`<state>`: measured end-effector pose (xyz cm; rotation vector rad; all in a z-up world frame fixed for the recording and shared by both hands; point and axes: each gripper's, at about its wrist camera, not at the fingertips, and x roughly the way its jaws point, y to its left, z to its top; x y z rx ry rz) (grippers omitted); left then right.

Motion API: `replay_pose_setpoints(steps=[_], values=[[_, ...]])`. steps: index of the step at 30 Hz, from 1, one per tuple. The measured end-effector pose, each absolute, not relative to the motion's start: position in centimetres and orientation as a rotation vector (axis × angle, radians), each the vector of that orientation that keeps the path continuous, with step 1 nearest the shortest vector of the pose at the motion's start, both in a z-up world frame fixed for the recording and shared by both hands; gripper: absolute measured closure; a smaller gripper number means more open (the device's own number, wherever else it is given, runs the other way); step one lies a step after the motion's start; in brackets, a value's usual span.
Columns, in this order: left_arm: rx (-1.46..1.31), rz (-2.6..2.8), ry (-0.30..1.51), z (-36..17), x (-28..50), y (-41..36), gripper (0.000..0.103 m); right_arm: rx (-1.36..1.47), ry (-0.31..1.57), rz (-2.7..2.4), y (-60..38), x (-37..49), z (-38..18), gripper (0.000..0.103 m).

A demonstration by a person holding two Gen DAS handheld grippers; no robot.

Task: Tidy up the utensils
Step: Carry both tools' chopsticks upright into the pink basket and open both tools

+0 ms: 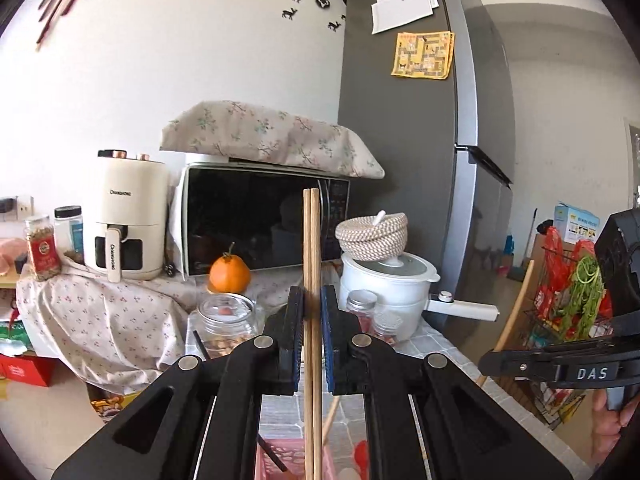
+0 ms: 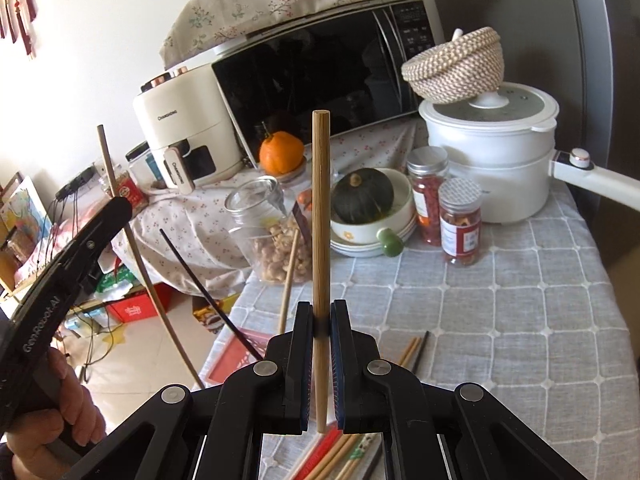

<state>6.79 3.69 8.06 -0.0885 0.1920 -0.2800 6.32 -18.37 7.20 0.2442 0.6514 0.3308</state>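
My left gripper (image 1: 312, 300) is shut on a pair of wooden chopsticks (image 1: 312, 240), which stand upright between its pads. My right gripper (image 2: 321, 320) is shut on a single wooden chopstick (image 2: 321, 200), also upright. In the right wrist view the left gripper (image 2: 120, 204) shows at the left edge with its chopsticks (image 2: 136, 248) slanting down through it, a hand on its grip. The right gripper (image 1: 490, 360) shows at the right of the left wrist view. Loose chopsticks (image 2: 412, 350) lie on the checked tablecloth (image 2: 520, 320), and more (image 2: 336, 456) lie under my right gripper. A pink basket (image 2: 236, 356) holds a black chopstick (image 2: 208, 292).
Behind stand a glass jar of nuts (image 2: 272, 232), a dark pumpkin in a bowl (image 2: 362, 196), two spice jars (image 2: 460, 220), a white pot (image 2: 492, 148) with a woven basket on top, a microwave (image 2: 320, 68), an air fryer (image 2: 180, 132) and an orange (image 2: 280, 152). A fridge (image 1: 420, 160) rises at the right.
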Motion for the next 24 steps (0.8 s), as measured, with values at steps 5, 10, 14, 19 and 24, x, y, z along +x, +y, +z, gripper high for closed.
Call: replay_pose_setpoints(steps=[5,10,14,19,24], values=[[-0.072,-0.196,0.160,6.0,8.5,4.0,0.094,0.267,0.619,0.349,-16.9,7.0,7.6,0.096],[-0.045,-0.169,0.150,4.4,9.5,3.4,0.094,0.285,0.588,0.364,-15.8,7.3,8.0,0.096],[-0.036,-0.165,0.175,3.1,10.3,3.0,0.094,0.299,0.571,0.371,-15.3,7.7,8.0,0.096],[-0.053,-0.170,0.294,1.6,11.9,3.4,0.093,0.302,0.574,0.382,-14.8,8.2,7.4,0.096],[-0.051,-0.200,0.412,1.1,12.0,3.7,0.091,0.288,0.582,0.389,-14.2,8.7,6.9,0.096]])
